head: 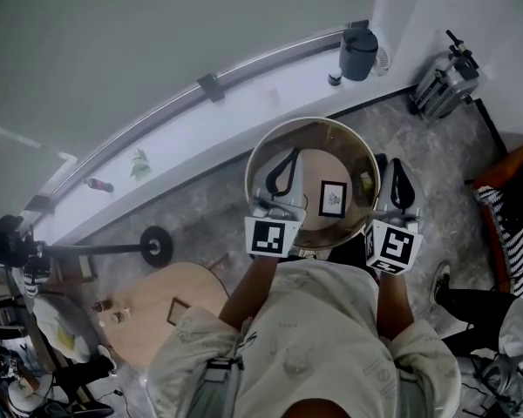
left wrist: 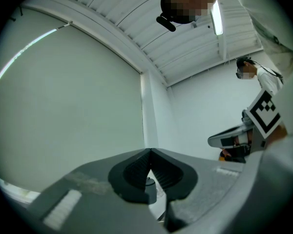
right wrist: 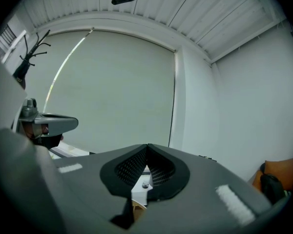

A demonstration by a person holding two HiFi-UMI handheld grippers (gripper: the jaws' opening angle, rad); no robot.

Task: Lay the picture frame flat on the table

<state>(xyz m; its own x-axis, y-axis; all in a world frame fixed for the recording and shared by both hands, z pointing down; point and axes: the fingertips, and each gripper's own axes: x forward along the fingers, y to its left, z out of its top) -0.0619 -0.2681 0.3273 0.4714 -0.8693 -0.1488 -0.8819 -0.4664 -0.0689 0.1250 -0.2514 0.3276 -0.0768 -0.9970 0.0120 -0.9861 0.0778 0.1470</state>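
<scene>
A black picture frame (head: 333, 198) with a white mat and a small plant print rests on the round metal-rimmed table (head: 279, 151); I cannot tell whether it stands or lies flat. My left gripper (head: 294, 154) hangs over the table's left part, left of the frame and apart from it. My right gripper (head: 395, 163) is past the table's right rim. Both point away from the person and hold nothing. In the left gripper view the left gripper (left wrist: 150, 150) has its ribbed pads meeting at the tips. The right gripper (right wrist: 147, 145) looks the same, aimed at a pale wall.
A long white windowsill (head: 200, 120) runs behind the table, with a dark jug (head: 358, 52) at its right end. A wooden board (head: 170, 307) and a black disc on a rod (head: 157, 245) lie at the left. A metal rack (head: 444, 81) stands far right.
</scene>
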